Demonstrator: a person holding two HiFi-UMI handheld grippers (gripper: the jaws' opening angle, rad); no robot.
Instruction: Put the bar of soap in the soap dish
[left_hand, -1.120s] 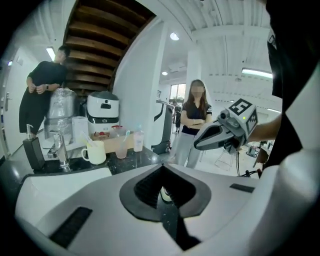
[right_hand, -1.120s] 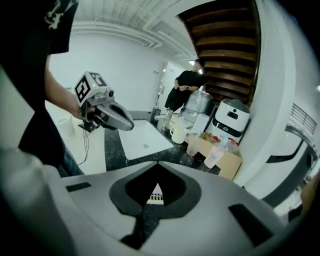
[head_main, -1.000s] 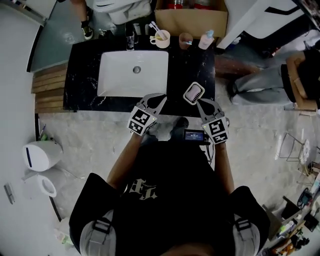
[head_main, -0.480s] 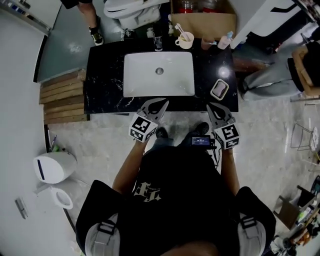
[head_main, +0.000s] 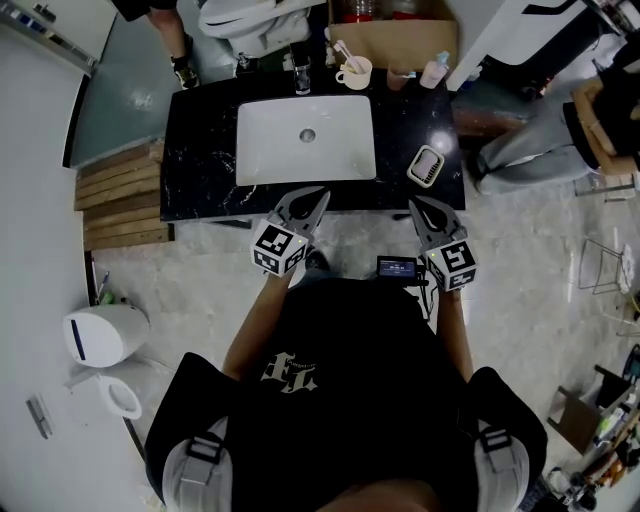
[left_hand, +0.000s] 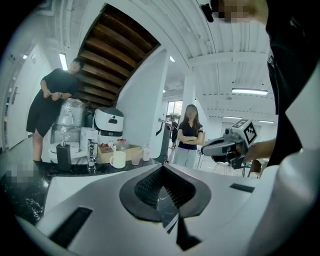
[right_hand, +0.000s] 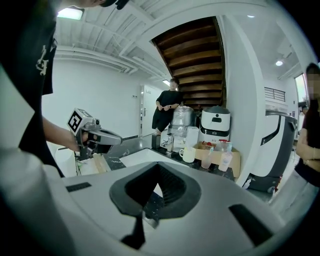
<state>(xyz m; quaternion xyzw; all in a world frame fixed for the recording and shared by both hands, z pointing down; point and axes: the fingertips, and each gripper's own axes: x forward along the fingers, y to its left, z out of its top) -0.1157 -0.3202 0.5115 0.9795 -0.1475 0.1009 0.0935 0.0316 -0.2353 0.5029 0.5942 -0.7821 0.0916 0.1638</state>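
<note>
Your fingers are pressing together on both grippers with nothing between them. The left gripper and right gripper are hanging just off the front edge of the black counter. The bar of soap seems to be lying inside the soap dish, right of the sink, though it's showing small from the head view. The dish is sitting near the counter's front edge, close to your right gripper. A careless sweep there is risking knocking dish and soap off onto the floor.
</note>
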